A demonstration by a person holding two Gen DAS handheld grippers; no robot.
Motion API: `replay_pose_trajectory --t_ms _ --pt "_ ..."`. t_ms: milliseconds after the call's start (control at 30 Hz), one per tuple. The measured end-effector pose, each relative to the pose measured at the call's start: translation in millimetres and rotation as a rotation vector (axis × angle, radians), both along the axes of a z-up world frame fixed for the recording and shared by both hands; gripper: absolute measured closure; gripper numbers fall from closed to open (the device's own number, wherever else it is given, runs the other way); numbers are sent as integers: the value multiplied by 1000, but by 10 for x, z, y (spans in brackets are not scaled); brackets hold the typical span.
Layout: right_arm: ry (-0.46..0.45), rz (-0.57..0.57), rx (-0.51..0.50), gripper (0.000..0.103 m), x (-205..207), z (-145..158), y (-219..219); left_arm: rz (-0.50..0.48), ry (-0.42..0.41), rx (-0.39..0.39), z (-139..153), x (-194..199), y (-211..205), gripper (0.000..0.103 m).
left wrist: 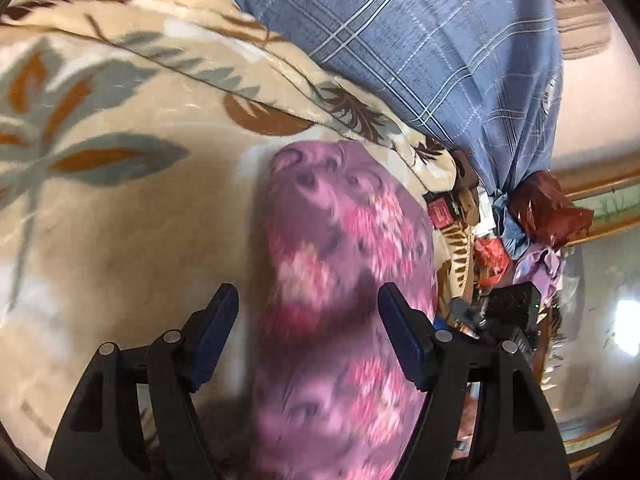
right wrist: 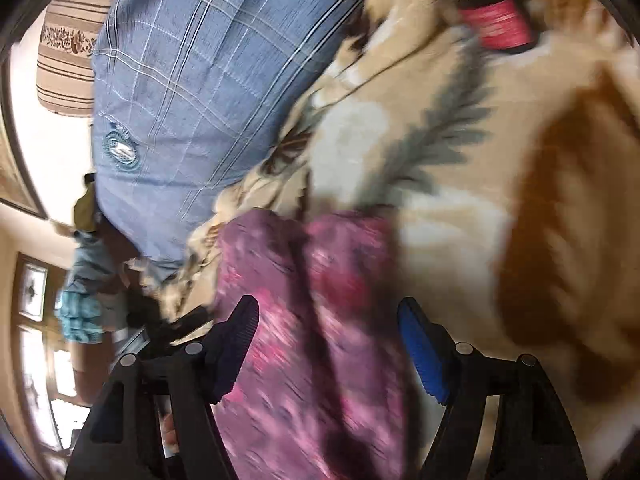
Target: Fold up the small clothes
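The garment point(left wrist: 340, 280), pink floral, lies on the blanket point(left wrist: 120, 200) near its edge by the blue pillow point(left wrist: 420, 40). Left tongs point(left wrist: 308, 308) and right tongs point(right wrist: 328, 320) stand spread above it, pinching nothing. Bare blanket lies open beside it.

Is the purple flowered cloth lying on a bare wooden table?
No, the purple flowered cloth lies on a beige leaf-patterned blanket, with a blue checked cloth beyond it.
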State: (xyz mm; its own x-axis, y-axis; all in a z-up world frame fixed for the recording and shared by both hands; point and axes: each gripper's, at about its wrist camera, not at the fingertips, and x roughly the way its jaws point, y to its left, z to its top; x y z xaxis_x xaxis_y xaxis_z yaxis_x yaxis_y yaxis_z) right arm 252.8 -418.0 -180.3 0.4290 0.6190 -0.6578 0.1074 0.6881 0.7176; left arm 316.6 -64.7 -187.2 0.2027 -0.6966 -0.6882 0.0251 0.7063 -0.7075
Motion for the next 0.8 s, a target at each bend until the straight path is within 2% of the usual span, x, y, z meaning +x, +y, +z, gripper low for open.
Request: replay_pose_trajectory --t_ms 100,133,167,200,233,267,367,467,533,600,700,800 --pt "29 92 -88 35 211 -78 242 0 43 -15 -118 172 -84 34" --pt "17 100 -111 42 214 -55 275 11 49 -39 -125 175 -77 44" --pt "19 107 -147 62 221 -49 305 9 48 -49 -111 177 -92 75" --pt "16 115 -151 76 214 -59 315 1 34 -37 -67 143 -117 77" --pt "8 116 -124 82 204 -67 309 3 3 -32 -14 100 -118 81" --pt "-5 119 -119 84 209 -48 306 -1 -27 -33 47 59 -122 85" --pt "-94 146 -171 86 96 173 425 25 -114 -80 333 -155 33 87" --pt "-212 170 -130 87 -91 486 576 62 -181 -155 709 -487 411 88" --pt "-295 201 -103 87 -301 753 710 71 -235 -167 969 -750 630 89" --pt "-386 237 -119 88 -599 1096 941 76 -315 -170 1251 -1107 865 89" --pt "-478 281 -120 89 -1065 1490 1261 102 -433 -183 1663 -1724 1228 90" --pt "-566 310 -133 89 -1498 1764 1554 113 -513 -187 1976 -2147 1453 90"
